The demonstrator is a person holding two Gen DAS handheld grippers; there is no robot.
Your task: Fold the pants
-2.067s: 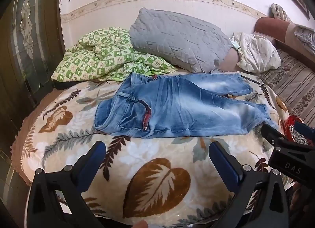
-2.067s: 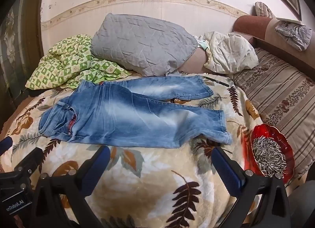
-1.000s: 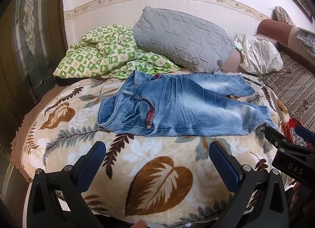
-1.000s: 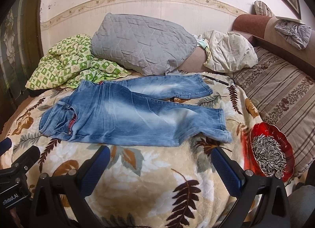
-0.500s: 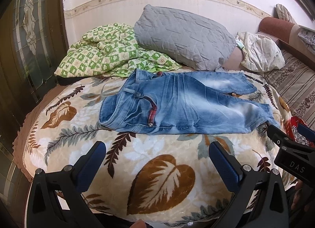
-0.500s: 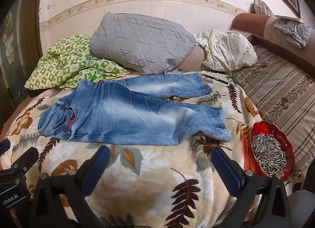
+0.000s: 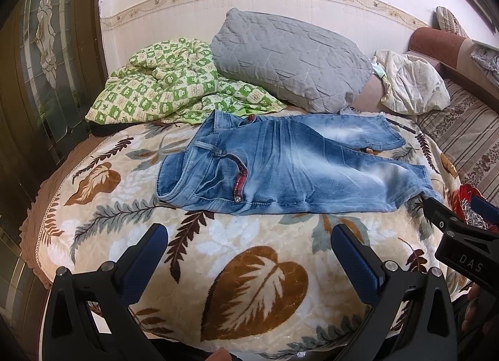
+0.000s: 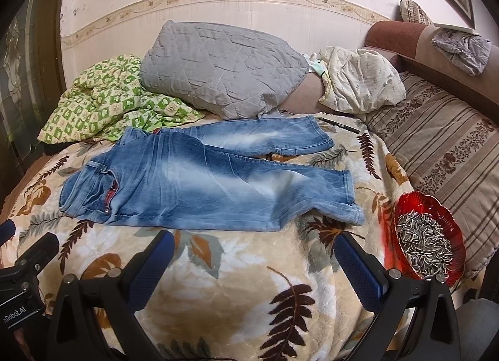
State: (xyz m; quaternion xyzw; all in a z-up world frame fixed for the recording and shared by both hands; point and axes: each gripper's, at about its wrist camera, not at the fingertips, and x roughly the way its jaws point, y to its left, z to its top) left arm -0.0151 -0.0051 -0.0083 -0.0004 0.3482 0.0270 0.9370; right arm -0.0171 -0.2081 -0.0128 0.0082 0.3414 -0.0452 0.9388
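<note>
A: Where are the pants (image 7: 290,170) lying?

B: Spread flat on the leaf-patterned blanket (image 7: 249,273) that covers the bed; the waist is toward the left, the legs run to the right; the far leg angles away from the near one, so the two cuffs sit apart.

A: And the left gripper (image 7: 249,248)?

B: Released; its blue-padded fingers (image 7: 140,261) stand wide apart over bare blanket, short of the near edge of the pants, touching nothing; it holds nothing.

A: The right gripper (image 8: 255,258)?

B: The same; jaws spread wide, empty, hovering over the blanket just in front of the near leg; in the left wrist view its black body shows at the right edge, by the near cuff.

A: What else is on the bed?

B: A grey quilted pillow (image 8: 221,67) behind the pants, leaning toward the wall; a green checked quilt (image 7: 162,92) bunched to its left, its edge touching the waistband; a pale crumpled cloth (image 8: 358,80) to the pillow's right; a dark pen (image 8: 340,125) just beyond the far cuff.

A: And on the right?

B: A red glass dish (image 8: 449,220) of sunflower seeds (image 8: 424,245), near the near cuff but apart from it; beyond it a striped cushion (image 8: 452,148).
</note>
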